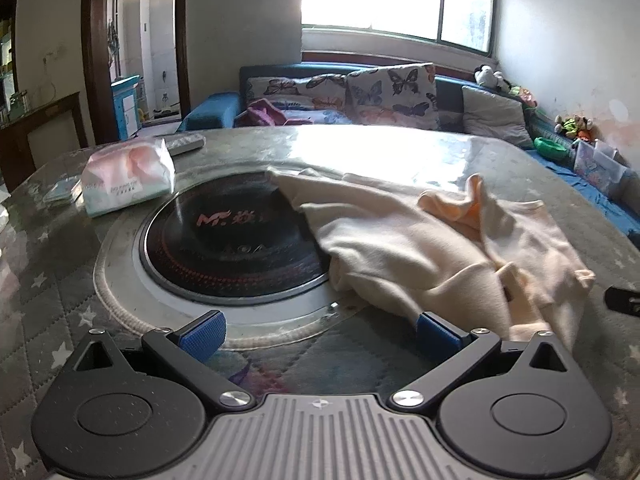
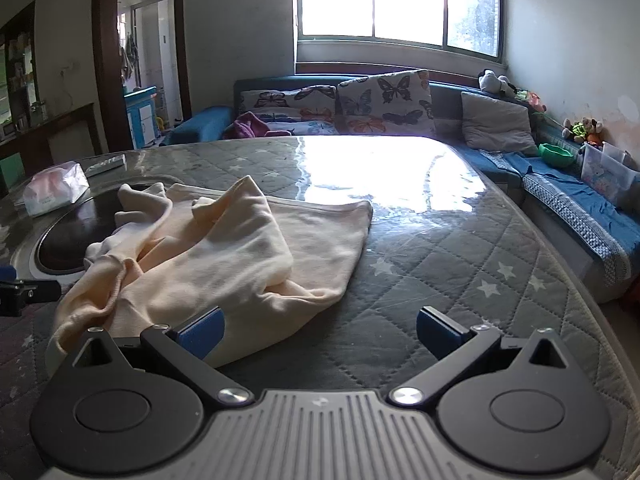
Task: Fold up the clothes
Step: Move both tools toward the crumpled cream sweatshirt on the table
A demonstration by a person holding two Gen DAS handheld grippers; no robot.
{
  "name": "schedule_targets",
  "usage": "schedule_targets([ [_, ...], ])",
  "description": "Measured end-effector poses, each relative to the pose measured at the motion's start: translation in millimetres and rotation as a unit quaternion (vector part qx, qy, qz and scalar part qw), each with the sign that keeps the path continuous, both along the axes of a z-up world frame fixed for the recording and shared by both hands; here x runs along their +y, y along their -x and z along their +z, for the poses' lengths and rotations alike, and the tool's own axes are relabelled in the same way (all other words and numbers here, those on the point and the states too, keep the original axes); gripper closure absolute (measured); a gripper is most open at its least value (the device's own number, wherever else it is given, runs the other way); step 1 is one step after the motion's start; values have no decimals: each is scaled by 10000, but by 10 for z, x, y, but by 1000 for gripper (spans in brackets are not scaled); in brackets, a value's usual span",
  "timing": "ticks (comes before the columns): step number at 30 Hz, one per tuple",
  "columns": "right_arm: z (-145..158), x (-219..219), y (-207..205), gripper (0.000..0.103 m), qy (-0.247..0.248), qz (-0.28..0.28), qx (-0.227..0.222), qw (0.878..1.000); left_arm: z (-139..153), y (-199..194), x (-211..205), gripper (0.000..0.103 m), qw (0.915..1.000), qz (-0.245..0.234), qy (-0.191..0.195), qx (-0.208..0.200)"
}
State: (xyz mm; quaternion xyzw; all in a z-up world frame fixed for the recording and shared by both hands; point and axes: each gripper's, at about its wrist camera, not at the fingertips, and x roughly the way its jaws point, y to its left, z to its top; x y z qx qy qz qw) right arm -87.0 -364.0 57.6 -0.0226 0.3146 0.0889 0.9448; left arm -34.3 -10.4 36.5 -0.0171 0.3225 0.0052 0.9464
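Note:
A crumpled cream-coloured garment [image 1: 432, 248] lies on the round table, partly over the black cooktop. In the right wrist view the garment [image 2: 224, 256] spreads to the left and centre. My left gripper [image 1: 320, 334] is open and empty, just left of the garment's near edge; its right finger [image 1: 438, 334] is close to the cloth. My right gripper [image 2: 320, 334] is open and empty at the garment's near right edge; its left finger [image 2: 200, 332] is over the cloth. The right gripper's tip [image 1: 622, 300] shows at the right edge of the left wrist view, and the left gripper's tip [image 2: 24, 292] at the left edge of the right wrist view.
The table [image 2: 460, 280] has a grey quilted star cover under clear plastic. A black round cooktop [image 1: 232, 248] is set in its middle. A tissue pack [image 1: 128, 180] and a remote [image 1: 184, 142] lie at the far left. A blue sofa with cushions [image 2: 384, 104] stands behind and to the right.

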Motion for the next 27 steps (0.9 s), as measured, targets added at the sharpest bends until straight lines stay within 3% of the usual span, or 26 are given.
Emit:
schedule_targets([
  [27, 38, 68, 155, 0, -150, 106, -50, 9998, 128, 102, -266, 0, 9998, -189, 48, 48],
])
